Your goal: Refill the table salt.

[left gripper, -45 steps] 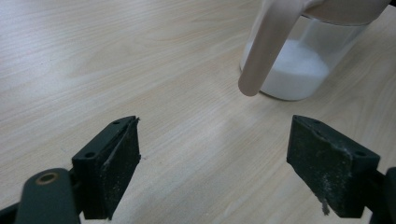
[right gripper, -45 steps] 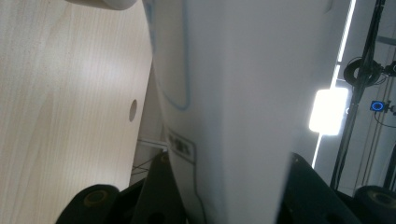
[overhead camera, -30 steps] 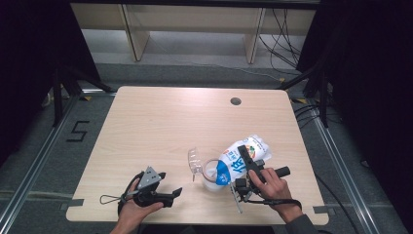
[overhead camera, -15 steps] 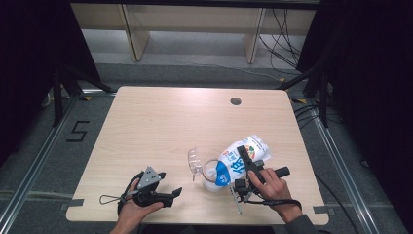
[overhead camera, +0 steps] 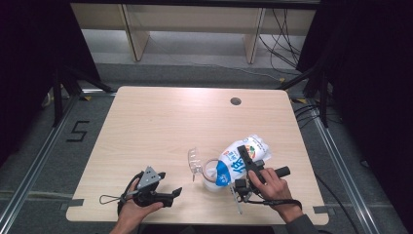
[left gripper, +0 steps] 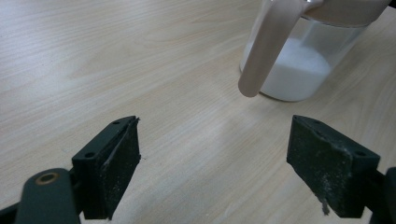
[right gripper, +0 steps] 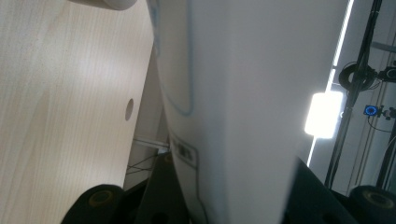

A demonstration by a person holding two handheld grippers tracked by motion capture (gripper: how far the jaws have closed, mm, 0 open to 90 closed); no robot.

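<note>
From the high view I have the wooden table (overhead camera: 160, 126) in front of me; my right gripper (overhead camera: 247, 165) is clamped on a white bag (overhead camera: 243, 153) with blue print, holding it tipped over a clear jug (overhead camera: 210, 174) near the front edge; the bag's low end sits right over the jug's open mouth, its far end raised up and away to the right. In the right gripper view the bag (right gripper: 243, 102) is pressed between my two jaws, its pale side running straight up the middle, with the table's round cable hole (right gripper: 129, 108) off to the left. The jug holds a white powder; in the left gripper view I can see it (left gripper: 299, 70) banked in the bottom, well short of the rim, and the jug's handle (left gripper: 268, 46) hangs down on the near side, pointing towards me. My left gripper (overhead camera: 163, 195) rests low at the front left, just clear of the jug and aimed at it; its jaws stand wide apart with bare table between them; the black pads (left gripper: 116, 163) look dusted with pale specks. The person's left hand (overhead camera: 134, 212) wraps that gripper from below; the right hand (overhead camera: 272, 185) grips the other one behind the bag.
</note>
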